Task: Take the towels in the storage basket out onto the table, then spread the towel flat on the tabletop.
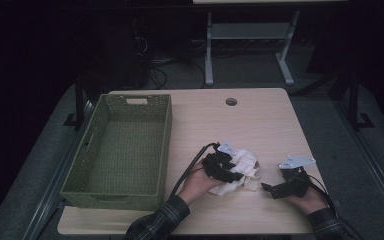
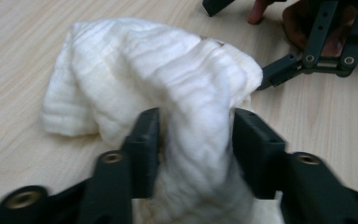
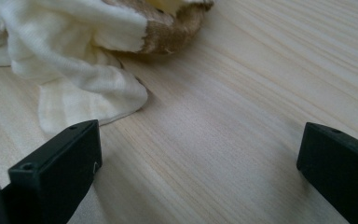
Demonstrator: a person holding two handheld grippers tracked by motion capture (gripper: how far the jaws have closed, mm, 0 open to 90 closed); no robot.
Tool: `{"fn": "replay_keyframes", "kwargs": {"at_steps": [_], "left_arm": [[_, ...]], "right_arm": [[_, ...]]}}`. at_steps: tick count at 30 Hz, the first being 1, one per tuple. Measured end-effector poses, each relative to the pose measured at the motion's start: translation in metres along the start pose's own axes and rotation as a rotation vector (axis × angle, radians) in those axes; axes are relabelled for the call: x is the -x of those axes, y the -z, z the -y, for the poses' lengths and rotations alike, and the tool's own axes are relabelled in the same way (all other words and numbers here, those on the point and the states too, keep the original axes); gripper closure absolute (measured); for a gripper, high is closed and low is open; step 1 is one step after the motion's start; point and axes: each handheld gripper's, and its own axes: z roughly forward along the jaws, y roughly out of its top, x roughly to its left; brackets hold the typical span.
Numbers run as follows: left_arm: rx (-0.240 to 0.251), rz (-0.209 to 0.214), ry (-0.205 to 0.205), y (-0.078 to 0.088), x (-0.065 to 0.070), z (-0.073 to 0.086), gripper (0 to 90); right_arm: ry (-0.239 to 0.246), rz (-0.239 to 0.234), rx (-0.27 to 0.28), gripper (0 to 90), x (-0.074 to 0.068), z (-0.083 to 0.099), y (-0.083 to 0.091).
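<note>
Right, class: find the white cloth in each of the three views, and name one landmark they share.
High view: the white cloth lies on the table's near half, between the two hands.
Left gripper view: it is at centre, a fold bunched between the black jaws.
Right gripper view: it is at upper left, beyond the jaws.
Shared landmark: the pale wood table.

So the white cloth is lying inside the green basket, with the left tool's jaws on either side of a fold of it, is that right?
Not quite. The white cloth lies on the table, to the right of the green basket, not inside it; the high view shows this. The rest holds: the left tool has its jaws on either side of a fold of the cloth, as the left gripper view shows.
</note>
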Motion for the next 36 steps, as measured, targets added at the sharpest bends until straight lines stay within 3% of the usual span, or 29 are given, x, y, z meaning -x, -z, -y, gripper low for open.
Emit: {"fn": "replay_keyframes", "kwargs": {"at_steps": [1, 5, 13, 20, 26, 29, 30, 34, 36], "left_arm": [[0.008, -0.010, 0.000, 0.003, 0.001, -0.001, 45.0], [0.064, -0.029, 0.000, 0.018, 0.004, -0.004, 41.2], [0.082, -0.024, -0.011, 0.041, 0.019, 0.000, 43.8], [0.057, -0.031, -0.032, 0.037, 0.031, 0.010, 56.8], [0.019, -0.080, -0.055, 0.025, 0.032, 0.015, 56.6], [0.001, -0.105, -0.076, 0.023, 0.030, 0.016, 68.6], [0.001, -0.115, -0.074, 0.023, 0.029, 0.017, 68.6], [0.026, -0.104, -0.045, 0.028, 0.024, 0.015, 86.3], [0.044, -0.110, -0.036, 0.033, 0.023, 0.012, 87.2]], "right_arm": [[0.001, -0.002, 0.000, 0.0, 0.000, 0.000, 0.000], [0.003, -0.004, 0.000, 0.0, 0.000, 0.000, 0.000], [0.003, -0.004, 0.000, 0.0, 0.000, 0.000, 0.000], [0.003, -0.005, 0.000, 0.0, 0.000, 0.000, 0.000], [0.003, -0.004, 0.000, 0.0, 0.000, 0.000, 0.000], [0.004, -0.004, 0.000, 0.0, 0.000, 0.000, 0.000], [0.004, -0.004, 0.000, 0.0, 0.000, 0.000, 0.000], [0.003, -0.004, 0.000, 0.0, 0.000, 0.000, 0.000], [0.003, -0.004, 0.000, 0.0, 0.000, 0.000, 0.000]]}}
